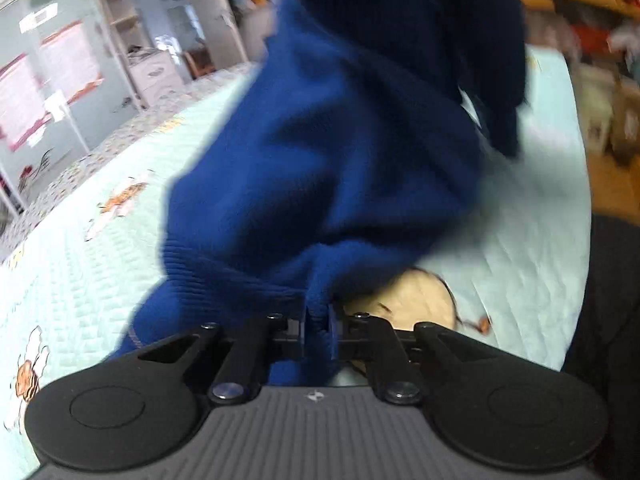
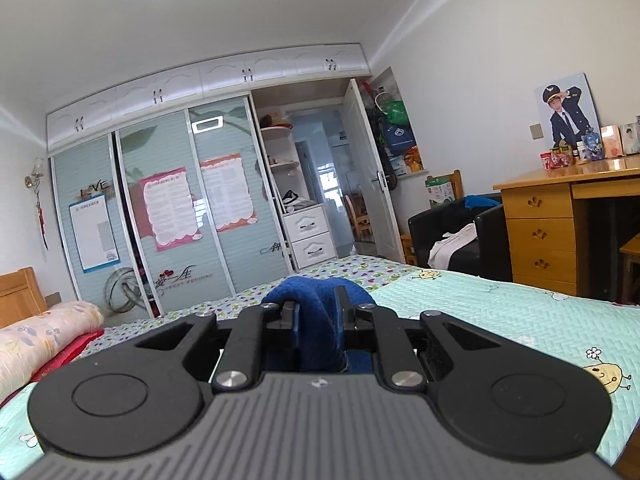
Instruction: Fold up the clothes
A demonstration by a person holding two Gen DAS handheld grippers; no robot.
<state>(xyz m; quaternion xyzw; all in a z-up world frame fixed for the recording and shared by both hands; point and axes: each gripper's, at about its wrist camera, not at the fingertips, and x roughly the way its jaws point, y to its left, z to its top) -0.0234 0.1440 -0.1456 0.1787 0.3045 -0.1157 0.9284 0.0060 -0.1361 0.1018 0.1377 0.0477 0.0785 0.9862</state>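
The left claw (image 1: 318,320) was clamped on the blue sweater (image 1: 320,160), which spread ahead over the bed (image 1: 80,260). The right claw (image 2: 316,320) was clamped on a bunched fold; beyond stood the wardrobe (image 2: 160,200).

Fuzzy knit sweater (image 1: 320,160), quilted bedspread (image 1: 80,280)

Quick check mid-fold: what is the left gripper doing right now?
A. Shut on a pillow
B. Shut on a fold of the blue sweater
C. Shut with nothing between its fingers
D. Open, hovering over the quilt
B: in the left wrist view the left gripper has its fingers pinched on a fold of the blue sweater, which hangs above the quilt.
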